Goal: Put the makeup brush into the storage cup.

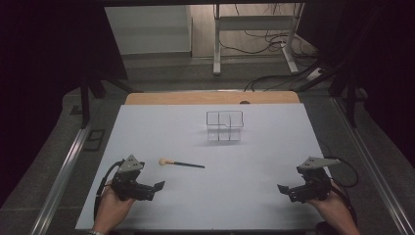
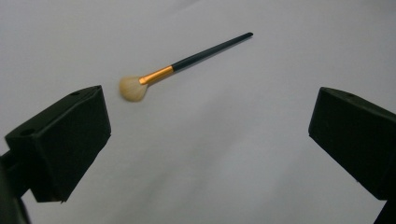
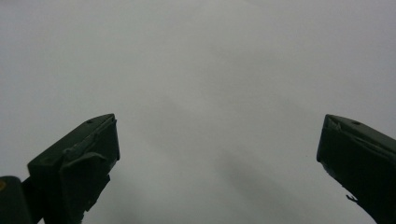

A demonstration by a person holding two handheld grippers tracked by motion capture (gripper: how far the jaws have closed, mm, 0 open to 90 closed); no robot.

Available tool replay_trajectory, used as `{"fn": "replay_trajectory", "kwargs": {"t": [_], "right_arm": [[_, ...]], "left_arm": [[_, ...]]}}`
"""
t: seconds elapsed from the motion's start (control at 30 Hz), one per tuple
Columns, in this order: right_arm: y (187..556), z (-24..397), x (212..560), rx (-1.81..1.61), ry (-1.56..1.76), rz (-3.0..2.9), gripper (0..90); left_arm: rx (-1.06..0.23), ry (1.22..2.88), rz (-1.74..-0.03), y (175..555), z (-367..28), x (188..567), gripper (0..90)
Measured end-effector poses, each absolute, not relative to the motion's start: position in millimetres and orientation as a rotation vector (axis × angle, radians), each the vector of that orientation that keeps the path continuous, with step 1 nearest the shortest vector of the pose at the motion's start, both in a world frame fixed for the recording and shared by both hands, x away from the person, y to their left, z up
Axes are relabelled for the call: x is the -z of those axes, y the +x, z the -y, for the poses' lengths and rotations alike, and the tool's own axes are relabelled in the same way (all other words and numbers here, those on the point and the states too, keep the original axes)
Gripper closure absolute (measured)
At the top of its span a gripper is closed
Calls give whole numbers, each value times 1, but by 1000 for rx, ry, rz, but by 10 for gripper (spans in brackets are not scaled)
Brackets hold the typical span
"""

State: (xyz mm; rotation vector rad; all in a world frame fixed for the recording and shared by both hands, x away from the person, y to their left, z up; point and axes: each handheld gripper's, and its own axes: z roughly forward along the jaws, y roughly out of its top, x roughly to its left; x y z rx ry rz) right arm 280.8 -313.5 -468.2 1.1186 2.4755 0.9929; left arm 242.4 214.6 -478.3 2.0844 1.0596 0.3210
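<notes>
While both tongs rest spread and empty on the bench [image 1: 147, 122], left tongs [image 1: 155, 188] sit nearest the makeup brush [image 1: 180, 163], lying flat ahead; right tongs [image 1: 285, 190] well apart. Reach stage, likely. Next: straddle the handle, close.

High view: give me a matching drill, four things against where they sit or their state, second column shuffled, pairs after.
1. makeup brush
2. clear organizer box
3. left gripper
4. right gripper

A. far middle of the white table, empty
B. near right, jaws open
C. lying flat, bristles toward the table's left
D. near left, jaws open, just short of the brush

Pairs: 1-C, 2-A, 3-D, 4-B
</notes>
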Motion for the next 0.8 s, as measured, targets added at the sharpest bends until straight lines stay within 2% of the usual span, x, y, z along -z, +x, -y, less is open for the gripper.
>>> {"fn": "replay_trajectory", "kwargs": {"t": [0.8], "right_arm": [[281,313,468,-990,1116,-2482,0]], "left_arm": [[-266,2125,-1061,266,-204,479,0]]}}
